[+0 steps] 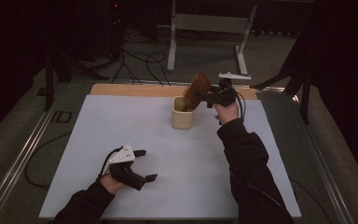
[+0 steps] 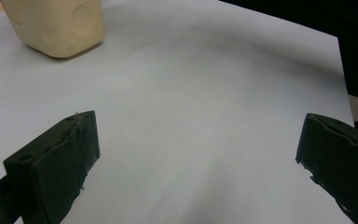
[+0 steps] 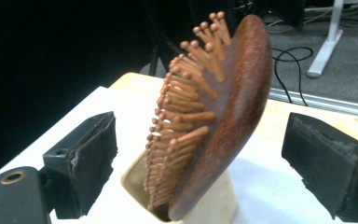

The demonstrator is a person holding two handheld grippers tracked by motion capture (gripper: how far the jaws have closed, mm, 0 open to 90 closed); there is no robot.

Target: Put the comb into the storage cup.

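Your right tool (image 1: 205, 95) is wide open around the hairbrush (image 3: 214, 121), pads clear of it. Brush stands handle-down in the cream cup (image 1: 183, 113) at bench (image 1: 121, 121) rear, long axis tilted up toward your right. Dark glossy wooden oval back, rows of round-tipped wooden pins. Left tool (image 1: 144, 164) open, empty, near you.

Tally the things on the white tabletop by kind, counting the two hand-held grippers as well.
Wooden hairbrush: 1
Cream cup: 1
Grippers, left gripper and right gripper: 2
Total: 4
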